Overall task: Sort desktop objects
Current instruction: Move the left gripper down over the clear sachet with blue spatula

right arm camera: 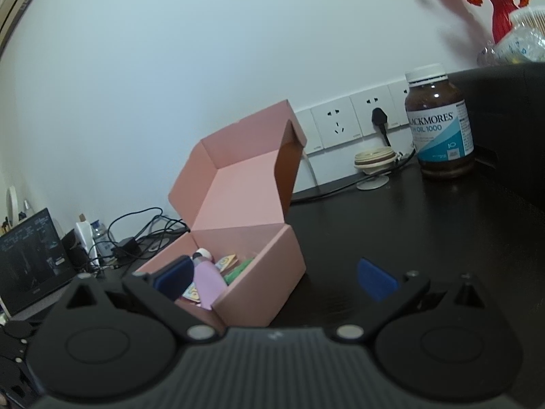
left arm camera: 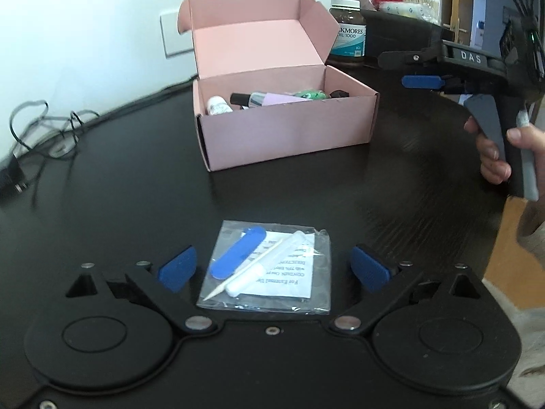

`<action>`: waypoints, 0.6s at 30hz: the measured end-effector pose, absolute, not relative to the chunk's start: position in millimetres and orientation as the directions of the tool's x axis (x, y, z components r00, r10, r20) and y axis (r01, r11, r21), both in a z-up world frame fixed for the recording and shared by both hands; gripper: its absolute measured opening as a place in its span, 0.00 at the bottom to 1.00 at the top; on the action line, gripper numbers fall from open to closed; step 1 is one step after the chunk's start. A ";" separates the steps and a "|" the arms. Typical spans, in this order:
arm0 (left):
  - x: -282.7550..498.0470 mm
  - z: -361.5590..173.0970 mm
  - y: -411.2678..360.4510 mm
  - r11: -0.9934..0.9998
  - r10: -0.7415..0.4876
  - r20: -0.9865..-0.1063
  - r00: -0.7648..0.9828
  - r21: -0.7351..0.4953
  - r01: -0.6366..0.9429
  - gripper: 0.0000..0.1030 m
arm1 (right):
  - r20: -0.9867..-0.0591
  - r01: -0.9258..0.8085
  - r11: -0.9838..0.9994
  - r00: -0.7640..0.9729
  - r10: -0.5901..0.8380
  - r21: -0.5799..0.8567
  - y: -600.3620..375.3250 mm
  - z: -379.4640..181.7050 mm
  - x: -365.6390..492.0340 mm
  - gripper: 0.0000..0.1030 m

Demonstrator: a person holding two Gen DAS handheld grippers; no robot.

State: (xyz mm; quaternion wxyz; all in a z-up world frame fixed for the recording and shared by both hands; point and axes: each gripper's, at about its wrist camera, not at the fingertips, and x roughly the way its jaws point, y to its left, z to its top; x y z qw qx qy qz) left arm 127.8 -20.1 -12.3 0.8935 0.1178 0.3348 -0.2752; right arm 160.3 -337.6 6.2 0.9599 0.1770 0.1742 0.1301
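While the packet lies flat: packet [left arm camera: 269, 269] on the tabletop [left arm camera: 119, 187], between the wide-open left hand-held gripper [left arm camera: 272, 267] pads, untouched.
Long axis: runs away toward the box [left arm camera: 286, 119].
Nearer hand: left; right hand-held gripper [right arm camera: 276, 277] empty, open, beside the box.

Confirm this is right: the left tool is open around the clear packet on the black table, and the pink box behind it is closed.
Not quite: the pink box stands open, lid up, as the left wrist view shows. The left tool is open around the clear packet on the black table.
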 end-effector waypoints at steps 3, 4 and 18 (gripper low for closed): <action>128.3 -12.3 -21.3 0.818 -0.414 -0.668 0.618 0.024 0.574 0.94 | -0.282 -0.186 0.899 0.907 0.312 0.396 -339.7 5.5 160.1 0.99; 128.5 -12.3 -21.4 0.817 -0.415 -0.669 0.617 0.023 0.576 0.94 | -0.271 -0.181 0.899 0.913 0.304 0.398 -340.8 5.6 158.3 0.99; 127.4 -8.9 -24.2 0.812 -0.430 -0.656 0.621 0.020 0.583 0.70 | -0.259 -0.194 0.896 0.914 0.313 0.400 -340.5 6.3 156.4 0.99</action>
